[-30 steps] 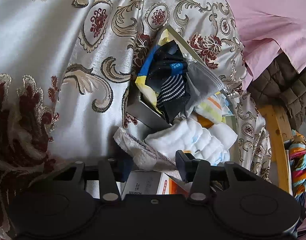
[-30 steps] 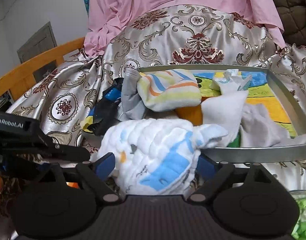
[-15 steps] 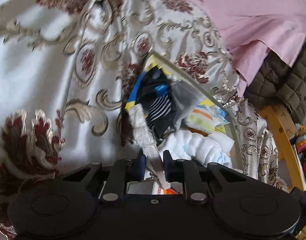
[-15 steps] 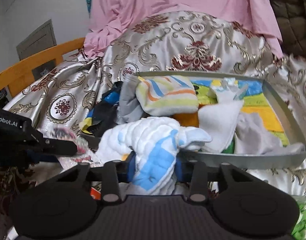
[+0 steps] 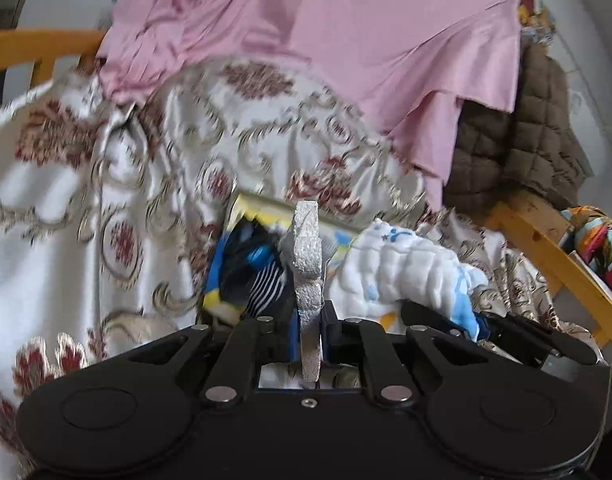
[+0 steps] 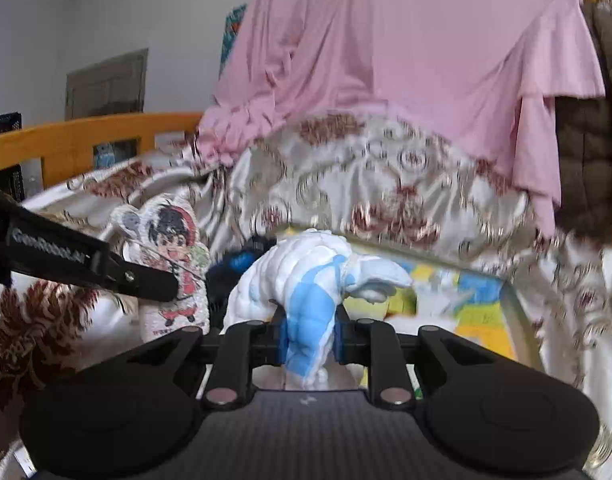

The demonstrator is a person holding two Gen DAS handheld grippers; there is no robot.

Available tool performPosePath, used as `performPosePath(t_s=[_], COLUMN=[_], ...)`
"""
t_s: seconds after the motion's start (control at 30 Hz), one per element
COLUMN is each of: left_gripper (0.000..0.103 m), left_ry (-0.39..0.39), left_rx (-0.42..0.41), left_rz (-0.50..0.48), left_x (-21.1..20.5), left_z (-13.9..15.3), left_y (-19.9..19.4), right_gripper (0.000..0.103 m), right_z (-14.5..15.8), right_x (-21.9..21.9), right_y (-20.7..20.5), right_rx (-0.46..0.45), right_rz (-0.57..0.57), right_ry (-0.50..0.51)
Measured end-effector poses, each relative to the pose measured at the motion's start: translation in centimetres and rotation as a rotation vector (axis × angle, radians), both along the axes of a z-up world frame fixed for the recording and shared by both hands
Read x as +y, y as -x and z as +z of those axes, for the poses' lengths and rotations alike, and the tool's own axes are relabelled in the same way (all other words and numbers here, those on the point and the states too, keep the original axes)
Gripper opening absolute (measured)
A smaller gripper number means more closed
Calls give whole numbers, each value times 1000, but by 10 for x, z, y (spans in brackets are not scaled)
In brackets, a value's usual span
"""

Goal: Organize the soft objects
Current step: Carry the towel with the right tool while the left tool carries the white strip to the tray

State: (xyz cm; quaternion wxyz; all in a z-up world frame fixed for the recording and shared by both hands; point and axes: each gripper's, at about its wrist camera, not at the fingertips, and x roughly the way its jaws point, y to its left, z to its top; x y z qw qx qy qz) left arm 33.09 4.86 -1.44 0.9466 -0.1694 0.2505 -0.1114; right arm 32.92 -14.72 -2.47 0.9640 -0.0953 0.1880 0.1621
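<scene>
My left gripper (image 5: 309,332) has its jaws closing, and the pads press on a thin flat pad (image 5: 306,256) that stands edge-on between them. In the right wrist view this pad (image 6: 173,248) shows a printed cartoon figure, with the left gripper (image 6: 161,286) clamped across it. My right gripper (image 6: 309,340) is also closing, its pads squeezing a white and blue quilted cloth (image 6: 301,280) held up above the metal tray (image 6: 518,320). From the left wrist camera, that cloth (image 5: 406,268) hangs at the right. Dark striped socks (image 5: 257,272) lie at the tray's left end.
The tray rests on a silver and maroon brocade cover (image 5: 145,184). A pink sheet (image 6: 406,60) hangs behind it, a brown quilted cover (image 5: 538,140) to the right. Wooden rails (image 6: 85,136) frame the bed. Colourful fabric (image 5: 602,248) sits at the far right.
Both grippers have shut on their items and lifted them off the pile. The left one rolled, so the flat pad now stands edge-on. Both cameras now look higher up the bed.
</scene>
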Motion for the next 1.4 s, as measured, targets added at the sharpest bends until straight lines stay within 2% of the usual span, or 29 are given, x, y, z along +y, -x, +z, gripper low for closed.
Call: performPosePath(t_s=[0.33,0.47,0.7,0.83,1.03,1.23,1.4], left_gripper=[11,11,12,12,11,12,12], left_ry=[-24,-44,38,89,86,39,63], left_rx=[-163,-184,-198,-148,-92,0,85], left_rz=[-11,-65,-102,-127,-152,-128,-96], left_x=[-28,-52,-94,-121,-152,-157,-148], left_z=[29,27,20,18,17,7,-8], left_y=[-15,-28,-63,-93,-126,-147,-160], right_gripper=[23,23,23,23,23,24,24], right_z=[32,39,38,31,19,10,2], right_x=[-25,-52,-114,-141,-159,-160,-164], right_y=[2,-8,-30,-43,-50,-60,-70], right_rx=[-168,-186,-136,-69,-10,41,105], right_rz=[-45,-108,-246,-305,-340,-327,-312], right_ry=[-89,-139,-236,-287,-337,-364,-407])
